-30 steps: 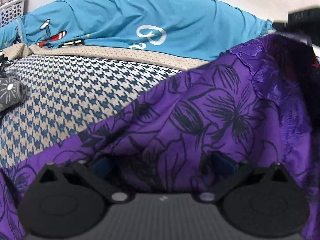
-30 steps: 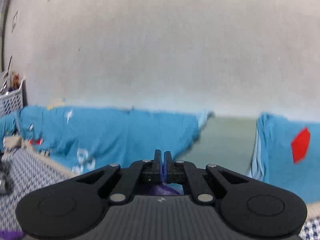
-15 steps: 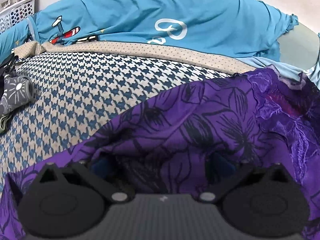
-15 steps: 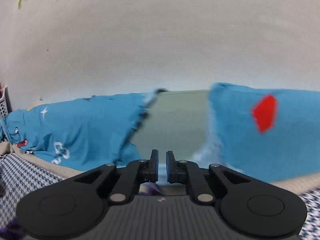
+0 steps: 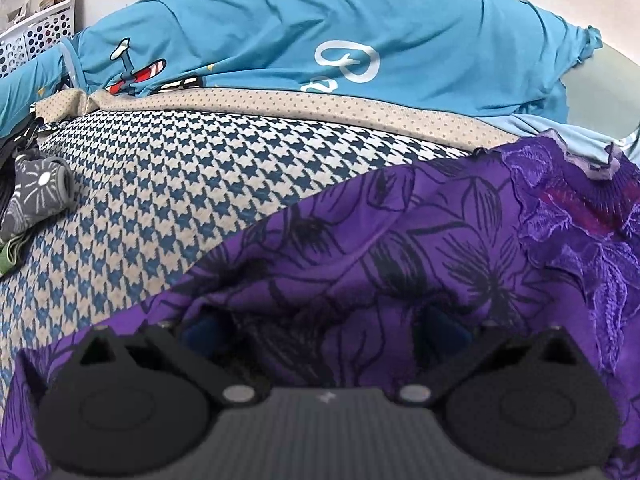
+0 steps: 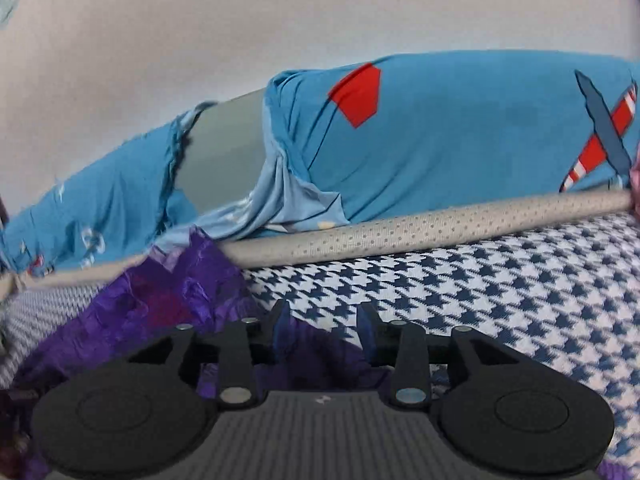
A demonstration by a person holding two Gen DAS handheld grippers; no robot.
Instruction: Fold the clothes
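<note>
A purple floral garment (image 5: 400, 248) with a lace edge lies spread on the houndstooth bed cover (image 5: 168, 184). It is heaped over my left gripper (image 5: 322, 328), whose fingers stand wide apart and half buried in the cloth, pressing on nothing. In the right wrist view the lace corner of the purple garment (image 6: 160, 304) lies on the bed at the lower left. My right gripper (image 6: 323, 320) hovers just above that edge with its jaws opening. Purple cloth shows below and between the pads (image 6: 280, 322), but they do not press on it.
Blue cartoon-print pillows (image 5: 320, 28) (image 6: 460, 140) line the wall behind a beige dotted trim (image 6: 440, 224). A grey rolled garment (image 5: 40, 188) lies at the left edge of the bed. A white perforated basket (image 5: 36, 32) stands at the far left.
My right gripper swung right and down from facing the wall to the bed, its jaws parted and let the purple cloth go. The raised corner of the garment dropped flat. The left gripper barely moved.
</note>
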